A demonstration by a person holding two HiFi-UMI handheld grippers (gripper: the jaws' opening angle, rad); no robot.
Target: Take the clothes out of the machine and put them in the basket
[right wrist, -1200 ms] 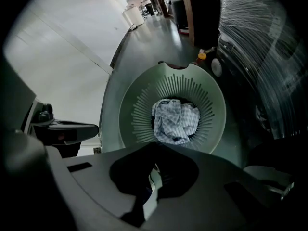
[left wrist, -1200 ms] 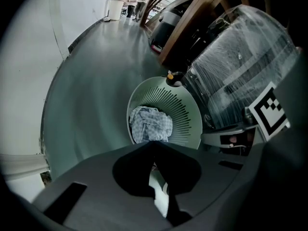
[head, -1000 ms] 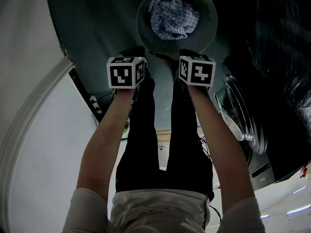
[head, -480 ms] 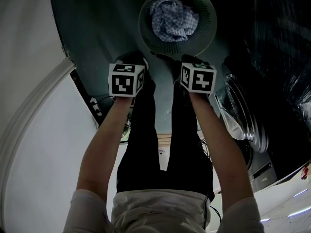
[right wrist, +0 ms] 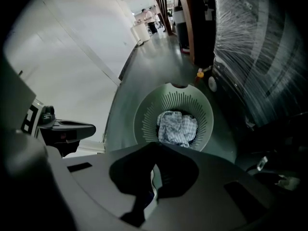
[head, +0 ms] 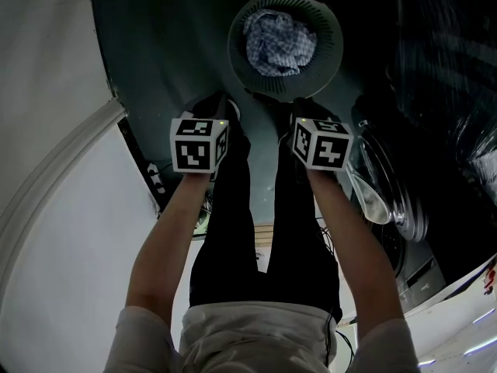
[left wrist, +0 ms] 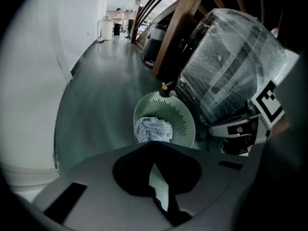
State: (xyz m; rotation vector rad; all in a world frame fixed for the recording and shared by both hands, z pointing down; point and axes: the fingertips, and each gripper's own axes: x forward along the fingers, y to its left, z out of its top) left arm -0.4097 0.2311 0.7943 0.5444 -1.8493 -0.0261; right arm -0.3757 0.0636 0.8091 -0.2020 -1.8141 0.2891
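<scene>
Front-loading washing machine (head: 392, 224) off to the right of both jaw pairs. Round slatted basket (head: 335, 33) ahead of the jaws, holding a crumpled checked cloth (head: 279, 43). Left gripper (left wrist: 153, 144) and right gripper (right wrist: 156, 145) pressed together, empty. Likely risk: entering the machine unopened, shoving garments deeper.

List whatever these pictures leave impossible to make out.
- Washing machine drum: head view, too dark and seen edge-on, so any clothes left inside are unseen.
- Basket bottom: every view, covered by the checked cloth.
- Plastic-wrapped unit: left gripper view, the wrap obscures what it is.
- People down the corridor: too small.
</scene>
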